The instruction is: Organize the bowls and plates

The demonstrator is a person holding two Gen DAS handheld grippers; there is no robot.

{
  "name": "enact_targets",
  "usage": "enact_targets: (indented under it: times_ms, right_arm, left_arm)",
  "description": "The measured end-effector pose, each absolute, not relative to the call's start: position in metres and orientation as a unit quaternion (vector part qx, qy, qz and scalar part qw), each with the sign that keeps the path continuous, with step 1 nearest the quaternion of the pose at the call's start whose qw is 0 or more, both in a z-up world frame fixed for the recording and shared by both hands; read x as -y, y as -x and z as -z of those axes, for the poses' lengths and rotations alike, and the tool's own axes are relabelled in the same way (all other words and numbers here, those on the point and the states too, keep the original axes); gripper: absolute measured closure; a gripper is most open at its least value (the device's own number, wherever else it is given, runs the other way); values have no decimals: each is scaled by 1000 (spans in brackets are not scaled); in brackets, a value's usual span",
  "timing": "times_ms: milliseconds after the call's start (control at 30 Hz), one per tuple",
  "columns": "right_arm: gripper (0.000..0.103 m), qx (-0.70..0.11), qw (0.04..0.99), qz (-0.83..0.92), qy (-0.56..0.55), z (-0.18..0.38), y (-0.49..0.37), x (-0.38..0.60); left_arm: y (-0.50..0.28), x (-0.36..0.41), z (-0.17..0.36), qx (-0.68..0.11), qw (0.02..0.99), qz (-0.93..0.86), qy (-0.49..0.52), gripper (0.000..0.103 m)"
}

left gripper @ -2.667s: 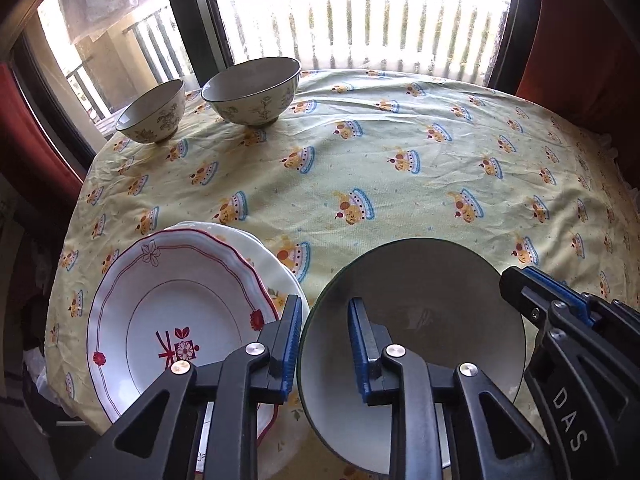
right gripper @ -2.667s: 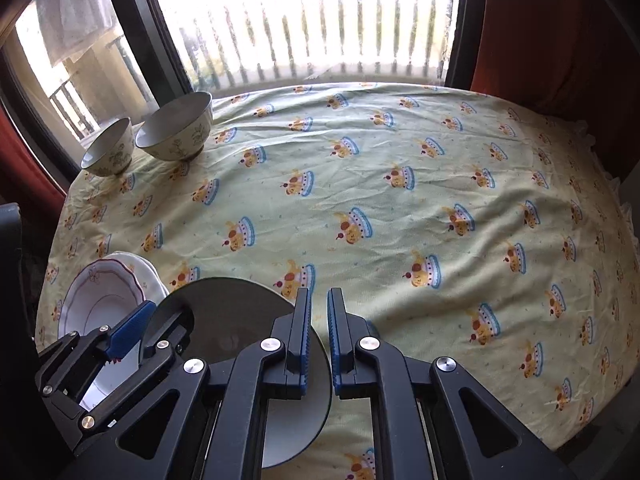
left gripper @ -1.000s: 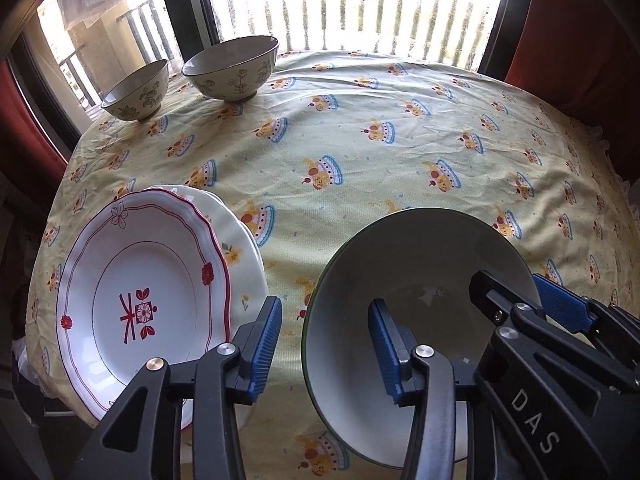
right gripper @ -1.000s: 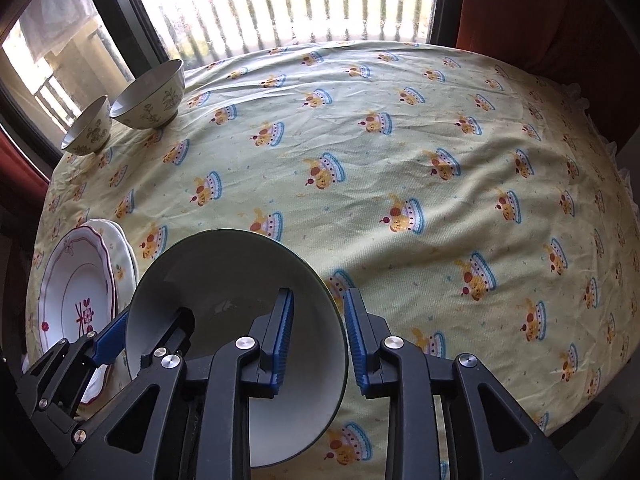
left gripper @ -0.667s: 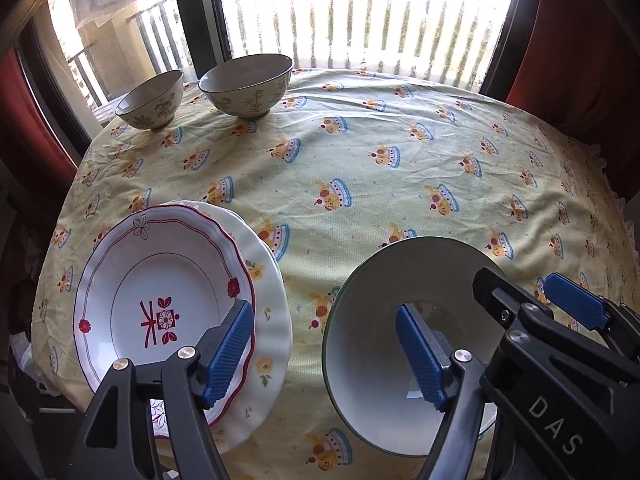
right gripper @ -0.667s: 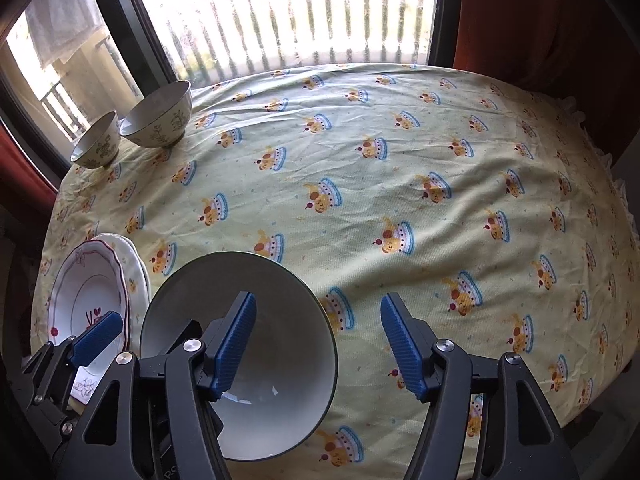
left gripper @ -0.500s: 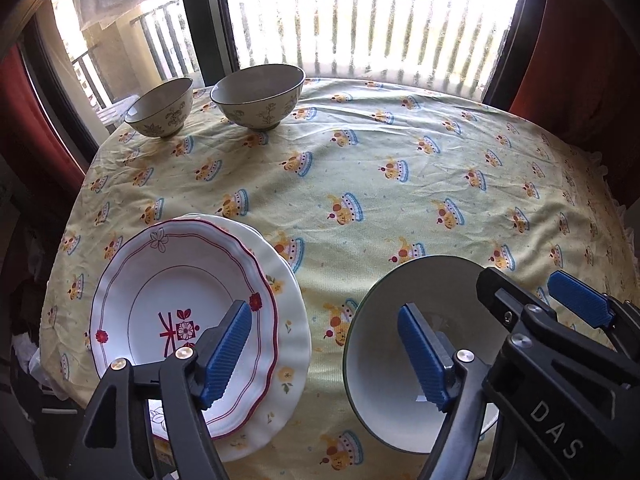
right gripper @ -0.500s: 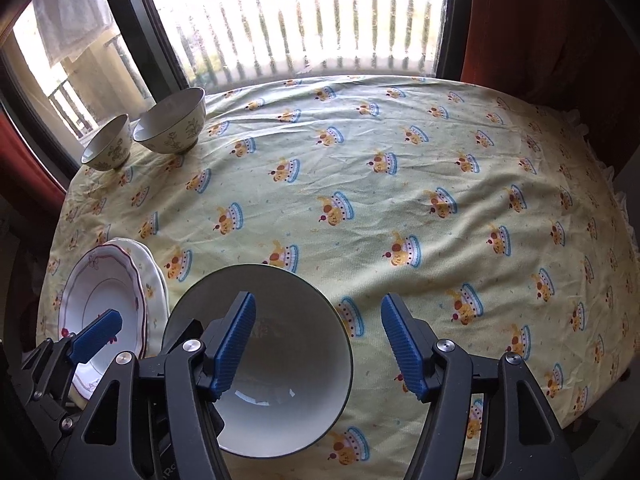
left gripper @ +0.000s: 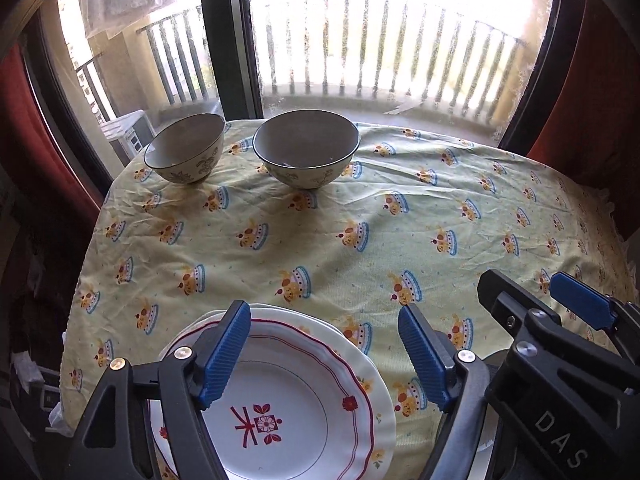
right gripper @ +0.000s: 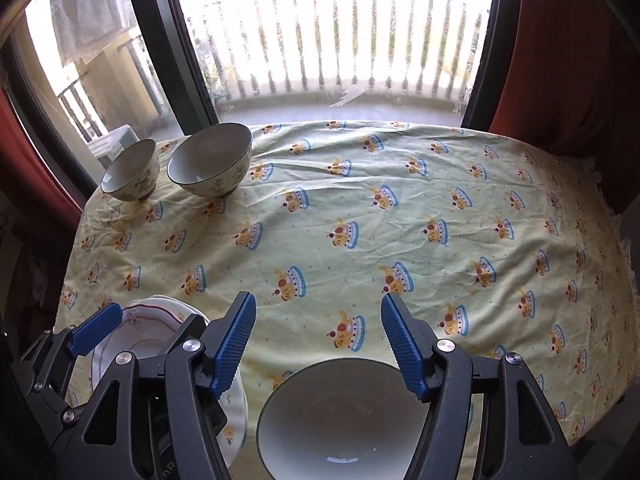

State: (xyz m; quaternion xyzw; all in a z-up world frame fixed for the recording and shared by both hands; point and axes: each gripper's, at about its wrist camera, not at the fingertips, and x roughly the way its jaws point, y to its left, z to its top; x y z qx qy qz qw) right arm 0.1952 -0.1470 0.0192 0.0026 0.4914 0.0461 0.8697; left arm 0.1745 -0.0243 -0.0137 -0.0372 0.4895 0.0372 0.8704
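A: At the near edge of the round table under its yellow cartoon-print tablecloth [right gripper: 360, 208], the wide grey ceramic bowl with a dark rim [right gripper: 336, 420] sits low between the right gripper [right gripper: 318, 344] fingers, but neither pad touches it. The jaws stand wide apart and hold nothing.

B: And the left gripper [left gripper: 324, 354]?

A: Spread just as wide, empty, hovering over the white scalloped plate with red trim and a red flower motif [left gripper: 280, 412]. That plate lies on a plain cream scalloped plate [left gripper: 376, 364], whose rim shows beyond it. The two grippers are close beside each other.

B: So the plates look stacked. What of the bowls?

A: The small floral-patterned ceramic bowl [left gripper: 186, 154] and the larger floral-patterned ceramic bowl [left gripper: 306, 152] stand side by side at the far left, near the window, well apart from the grey one. My guess is the bowls still want gathering.

B: What might go wrong?

A: The grey bowl sits very near the table edge, so a careless nudge could tip it off. Glazed rims are slippery, and a shallow pinch may let one slide. The loose cloth could also drag and rock the plates. Reaching across, one tool might knock the other.
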Motion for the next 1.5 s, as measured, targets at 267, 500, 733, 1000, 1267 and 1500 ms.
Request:
enact_targets:
  times_ms: [267,500,733,1000,1267,1500]
  right_arm:
    - [34,-479,877,-39,-14,-29,-230,102]
    - [34,-462,886,-33,-21,-32,-263,70]
    - [34,-445,895,-15,-27,-32,-298,53]
    - [34,-446,894,8,-31,-17,-341,44]
    - [34,-454,889,39,-29,8,-377,39]
    - [43,-471,880,43,-39,35,-400,37]
  left_arm:
    - [-210,-19,2,-475,879,-36,31,25]
    - [-247,-44,-1,-459,888,-31,18,25]
    - [-286,-57,1,-445,895,-21,17,25]
    - [-329,-66,18,-452,891,-27,11,23]
    - [-370,-68,45,-466,884,-24,14,25]
    - [-389,-66,71,-475,880,-23,11,38]
